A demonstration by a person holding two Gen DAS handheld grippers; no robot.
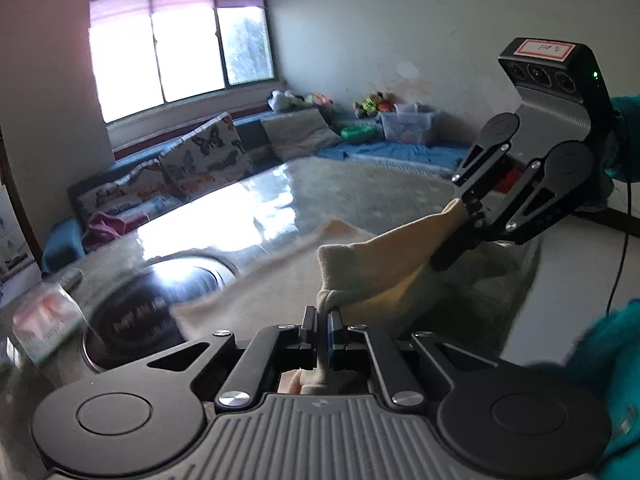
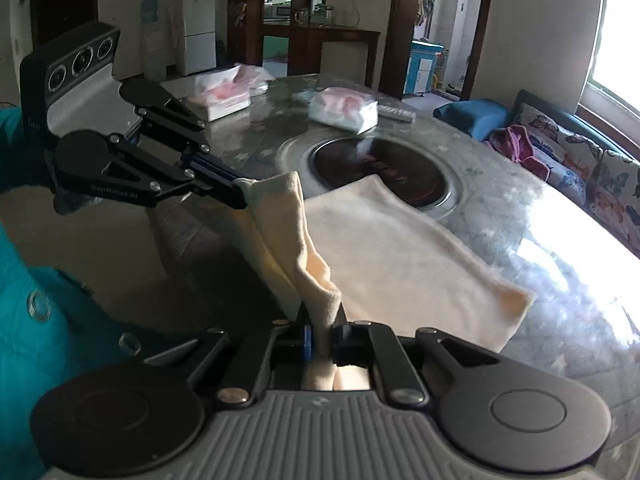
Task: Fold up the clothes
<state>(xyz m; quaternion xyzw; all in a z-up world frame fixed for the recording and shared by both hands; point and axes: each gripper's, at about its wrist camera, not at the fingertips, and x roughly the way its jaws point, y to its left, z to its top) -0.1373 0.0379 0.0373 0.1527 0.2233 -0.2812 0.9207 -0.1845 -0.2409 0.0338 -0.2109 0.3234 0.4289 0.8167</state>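
Left gripper (image 1: 322, 316): jaws clamped on a corner of the cream cloth (image 2: 384, 248).
Right gripper (image 2: 322, 320): jaws pinching another corner.
Cloth: near edge lifted between both, the rest flat on the marble table (image 2: 520, 208), overlapping the inset hob (image 2: 380, 168).

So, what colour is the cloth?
The cloth is pale cream-yellow, best seen in the right wrist view.
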